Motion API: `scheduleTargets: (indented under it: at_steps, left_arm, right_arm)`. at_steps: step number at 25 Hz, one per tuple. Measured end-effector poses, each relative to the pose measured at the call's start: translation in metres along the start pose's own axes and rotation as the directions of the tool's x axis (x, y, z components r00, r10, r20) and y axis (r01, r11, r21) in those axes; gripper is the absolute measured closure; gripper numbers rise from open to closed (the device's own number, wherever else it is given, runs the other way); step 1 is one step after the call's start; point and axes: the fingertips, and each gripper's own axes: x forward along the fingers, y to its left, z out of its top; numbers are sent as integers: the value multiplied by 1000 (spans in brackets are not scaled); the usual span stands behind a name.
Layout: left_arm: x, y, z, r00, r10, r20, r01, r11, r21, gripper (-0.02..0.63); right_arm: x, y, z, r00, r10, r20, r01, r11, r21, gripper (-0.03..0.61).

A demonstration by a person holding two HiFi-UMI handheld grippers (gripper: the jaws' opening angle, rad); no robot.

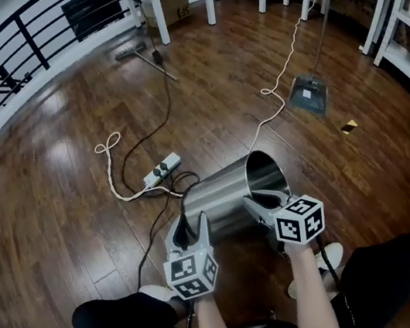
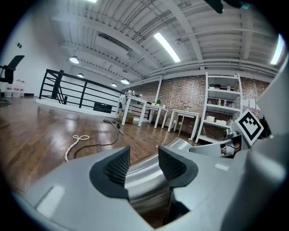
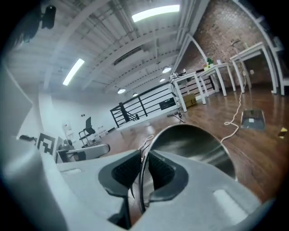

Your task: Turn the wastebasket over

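Wastebasket [image 1: 233,188]: brushed steel, round, lying on its side on the wood floor [image 1: 53,194] just ahead of the person's knees. Its open mouth faces up and to the right in the head view; the closed end points left, toward the left gripper.

Right gripper [image 1: 252,201]: at the near edge of the mouth. In the right gripper view the jaws [image 3: 143,169] are closed down tight on the thin rim, one pad inside the wastebasket [image 3: 194,149] and one outside. The rim stands edge-on between the pads.

Left gripper [image 1: 193,228]: at the closed end. In the left gripper view the jaws [image 2: 143,164] stand part-way apart, and the curved steel of the wastebasket [image 2: 144,180] fills the gap from pad to pad, so they hold that end.

Both forearms reach forward side by side, the marker cubes near each other.

Around it: a power strip [image 1: 162,169] just beyond the wastebasket to the left, with dark leads curling past the closed end. A looped white cord [image 1: 108,147] runs further left. A dustpan [image 1: 308,94] lies well apart to the upper right. A black railing [image 1: 12,52] stands at the far left.
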Motion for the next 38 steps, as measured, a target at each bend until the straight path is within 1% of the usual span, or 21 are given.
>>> scheduleTargets:
  at_steps: [2,5,7,9,11,14,16,18,19,21,22,24,25,27,28,29,30,32,35,37,38]
  left_arm:
    - [-2,-1,-8,1000,0,-17,0,1000,6,393]
    - [-5,0,-22,999,4,-49,-3,1000,15,393]
    - [-8,1,-33,997,7,-71,-5,1000,18,393]
    - [-10,1,-42,996,6,-91,-4,1000,24,393]
    - [-11,0,-48,995,8,-103,-5,1000,29,394]
    - [-12,-1,-58,992,13,-122,-9,999,33,394]
    - [-11,-7,-66,990,4,-139,1,999,42,394]
    - [-8,-13,-74,987,-10,-158,20,998,60,394]
    - [-5,-15,-77,986,-17,-165,29,997,70,394]
    - [5,-18,-79,984,-31,-175,49,994,96,394]
    - [13,-21,-79,982,-44,-182,65,991,114,394]
    - [29,-31,-78,977,-89,-196,118,983,143,393]
    - [36,-37,-79,973,-116,-199,145,979,141,383]
    - [50,-43,-81,966,-158,-206,181,978,101,337]
    - [56,-43,-84,962,-166,-216,186,979,78,325]
    - [63,-39,-88,960,-164,-227,182,981,61,324]
    - [69,-34,-93,959,-155,-236,171,984,45,325]
    - [79,-23,-104,957,-153,-247,157,988,-5,333]
    - [86,-16,-117,945,-207,-253,180,976,-126,415]
    - [87,-18,-122,934,-246,-258,206,963,-172,484]
    - [87,-20,-123,930,-261,-260,218,959,-182,497]
  right_arm:
    - [-11,-5,-10,999,13,43,-13,1000,15,538]
    - [-24,-11,-18,996,8,94,-7,1000,-14,532]
    - [-36,-25,-24,990,-12,143,6,999,41,531]
    - [-52,-45,-33,984,-44,174,21,991,130,531]
    - [-67,-66,-44,985,-87,150,58,980,189,524]
    - [-87,-99,-65,975,-201,95,173,953,248,503]
    - [-104,-125,-86,951,-303,59,272,914,299,491]
    - [-120,-154,-112,913,-407,4,382,861,337,478]
    - [-126,-165,-121,899,-438,-13,416,843,342,472]
    - [-130,-172,-124,894,-447,-8,424,843,331,483]
    - [-128,-171,-122,894,-448,-12,430,848,311,482]
    - [-127,-168,-120,880,-474,-33,466,847,258,469]
    - [-130,-168,-121,866,-499,-39,493,838,236,469]
    - [-143,-170,-116,818,-574,-15,565,800,201,441]
    - [-149,-171,-110,794,-607,13,595,782,186,430]
    - [-153,-170,-104,781,-623,38,610,774,170,428]
    - [-153,-168,-100,780,-623,51,611,777,152,428]
    - [-147,-162,-98,800,-599,41,592,798,113,425]
    - [-137,-158,-106,829,-560,8,555,824,114,425]
    - [-133,-159,-113,842,-539,-9,534,833,141,427]
    - [-132,-160,-116,845,-535,-12,531,836,141,430]
